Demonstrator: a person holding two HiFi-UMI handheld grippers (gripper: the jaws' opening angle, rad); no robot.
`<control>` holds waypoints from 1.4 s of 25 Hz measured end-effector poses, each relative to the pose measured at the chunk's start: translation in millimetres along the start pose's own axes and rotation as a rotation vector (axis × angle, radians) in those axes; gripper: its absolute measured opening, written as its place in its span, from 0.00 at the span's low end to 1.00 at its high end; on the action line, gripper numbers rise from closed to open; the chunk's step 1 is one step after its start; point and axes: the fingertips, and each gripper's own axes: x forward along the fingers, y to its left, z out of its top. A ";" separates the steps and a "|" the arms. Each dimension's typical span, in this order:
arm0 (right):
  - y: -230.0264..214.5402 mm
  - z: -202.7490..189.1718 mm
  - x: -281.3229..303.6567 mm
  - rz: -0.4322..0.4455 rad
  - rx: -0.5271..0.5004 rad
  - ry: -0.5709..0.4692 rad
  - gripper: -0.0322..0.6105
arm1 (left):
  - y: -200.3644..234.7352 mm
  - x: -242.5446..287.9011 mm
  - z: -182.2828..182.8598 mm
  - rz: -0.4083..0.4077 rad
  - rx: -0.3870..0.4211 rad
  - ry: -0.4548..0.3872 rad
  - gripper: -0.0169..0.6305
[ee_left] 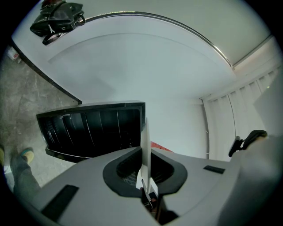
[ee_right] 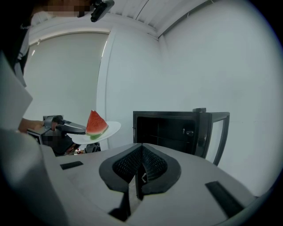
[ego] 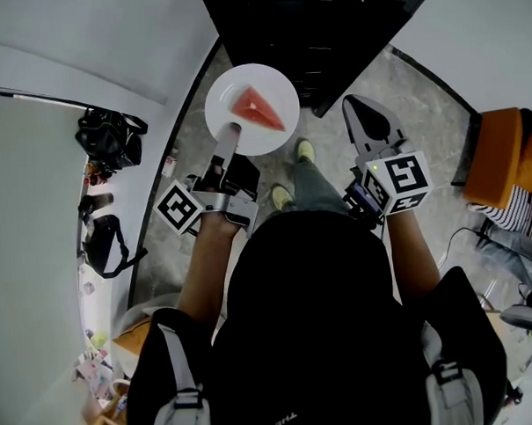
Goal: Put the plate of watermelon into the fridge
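**Plate in hand, fridge open, nothing placed yet**

The left gripper [ego: 230,134] is clamped on the near rim of the round white plate [ego: 228,87]. Its own view shows that rim edge-on between the pressed pads. The triangular red wedge of watermelon [ego: 260,109] lies near the middle of the plate. The plate is held roughly level in the air, at 12 o'clock from that gripper in the head view.

The small black fridge [ego: 315,29] stands at about 1 o'clock from the plate, near it but apart. In the right gripper view its door [ee_right: 219,132] is swung open toward 3 o'clock, and dark shelves [ee_right: 166,137] show inside. The right gripper [ego: 358,106] has its jaws together on nothing and hangs at 3 o'clock of the plate.

I judge the pick-up and the door opening done. What is left is to carry the plate through the opening, set it on a shelf, let go, and probably shut the door
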 end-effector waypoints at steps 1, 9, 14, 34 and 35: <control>-0.4 0.2 0.4 0.002 0.002 0.001 0.06 | -0.4 -0.1 0.1 0.002 0.001 -0.001 0.07; -15.6 -2.2 21.8 0.018 0.009 0.017 0.06 | 8.3 15.6 8.8 0.028 -0.005 -0.016 0.07; -31.3 -3.7 38.4 0.028 0.013 0.030 0.06 | 15.3 36.3 14.6 0.032 -0.008 -0.025 0.07; -82.8 3.6 92.5 0.071 0.028 0.053 0.06 | 43.2 114.1 21.3 0.076 -0.025 -0.009 0.07; -86.6 4.4 95.3 0.071 0.025 0.053 0.06 | 44.3 119.5 21.6 0.078 -0.026 -0.007 0.07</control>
